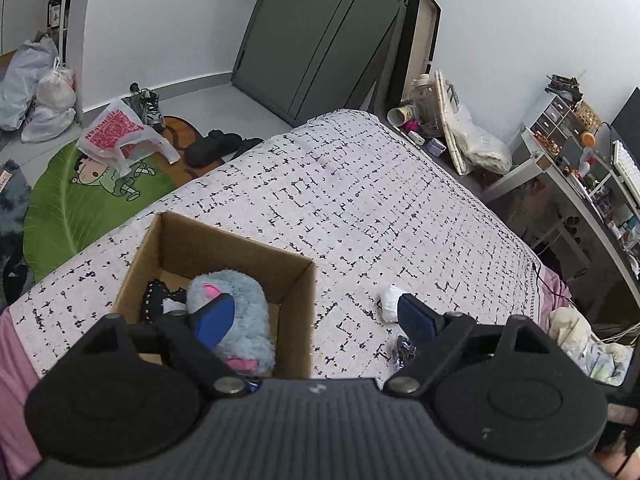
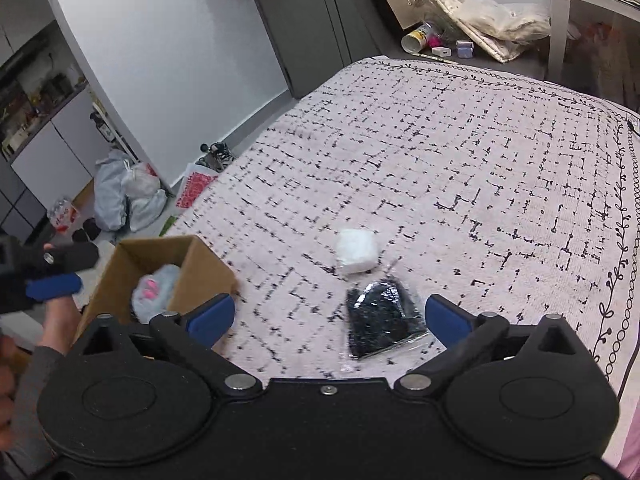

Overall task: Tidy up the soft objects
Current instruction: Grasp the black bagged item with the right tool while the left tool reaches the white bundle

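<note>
**Two soft things left on the bed**

The cardboard box (image 1: 224, 276) sits on the bed (image 1: 360, 184). Inside it lies a fluffy gray toy (image 1: 240, 304) with pink bits, and something black (image 1: 154, 300) beside it at 9 o'clock.

Two things are not in the box. A small white bundle (image 2: 357, 251) lies on the bed, well apart from the box. Just beside it, at 6 o'clock, is a black thing in a clear bag (image 2: 380, 320).

The left tongs (image 1: 316, 318) are wide open and hold nothing. They hang above the near corner of the box. The right tongs (image 2: 330, 320) are wide open too, with the bag near their right finger.

The bag looks light and floppy. Its plastic may be slippery, so I would pinch it in the middle, over the black part. The white bundle looks soft and squishy, so a gentle squeeze across its middle should do.
</note>
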Action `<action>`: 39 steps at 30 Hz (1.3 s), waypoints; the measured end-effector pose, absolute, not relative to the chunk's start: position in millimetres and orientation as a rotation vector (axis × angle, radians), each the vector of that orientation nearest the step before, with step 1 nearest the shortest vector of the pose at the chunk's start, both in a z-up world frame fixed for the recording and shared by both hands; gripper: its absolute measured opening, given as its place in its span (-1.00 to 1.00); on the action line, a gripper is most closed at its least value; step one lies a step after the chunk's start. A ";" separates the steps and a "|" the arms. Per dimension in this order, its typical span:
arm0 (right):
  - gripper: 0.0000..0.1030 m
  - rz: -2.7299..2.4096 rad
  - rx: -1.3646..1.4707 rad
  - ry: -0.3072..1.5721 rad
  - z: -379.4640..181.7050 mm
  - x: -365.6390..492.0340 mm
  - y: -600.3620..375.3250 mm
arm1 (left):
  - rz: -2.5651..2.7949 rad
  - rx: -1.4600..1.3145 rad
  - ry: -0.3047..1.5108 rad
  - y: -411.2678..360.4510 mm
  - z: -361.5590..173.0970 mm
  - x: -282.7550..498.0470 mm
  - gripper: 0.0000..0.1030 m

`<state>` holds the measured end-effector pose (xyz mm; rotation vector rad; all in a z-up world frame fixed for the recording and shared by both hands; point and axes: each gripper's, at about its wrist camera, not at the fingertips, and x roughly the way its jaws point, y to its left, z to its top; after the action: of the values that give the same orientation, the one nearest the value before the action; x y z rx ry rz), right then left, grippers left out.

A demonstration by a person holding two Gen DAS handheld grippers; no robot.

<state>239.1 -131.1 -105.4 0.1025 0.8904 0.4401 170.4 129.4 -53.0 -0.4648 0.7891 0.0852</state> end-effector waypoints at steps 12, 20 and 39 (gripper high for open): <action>0.99 0.449 0.066 0.829 -161.6 247.3 -144.0 | 0.119 -0.353 0.805 76.1 -60.1 196.2 0.70; 0.99 0.480 -0.015 0.800 -178.7 259.5 -132.6 | 0.144 -0.352 0.846 53.7 -75.2 223.7 0.70; -0.20 0.521 0.073 0.880 -203.5 282.1 -160.8 | 0.203 -0.351 0.920 -3.6 -125.1 277.1 0.70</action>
<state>282.1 -160.8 -203.5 0.0730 0.8798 0.5209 277.1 -3.6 -125.1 -0.3512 0.9201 0.2032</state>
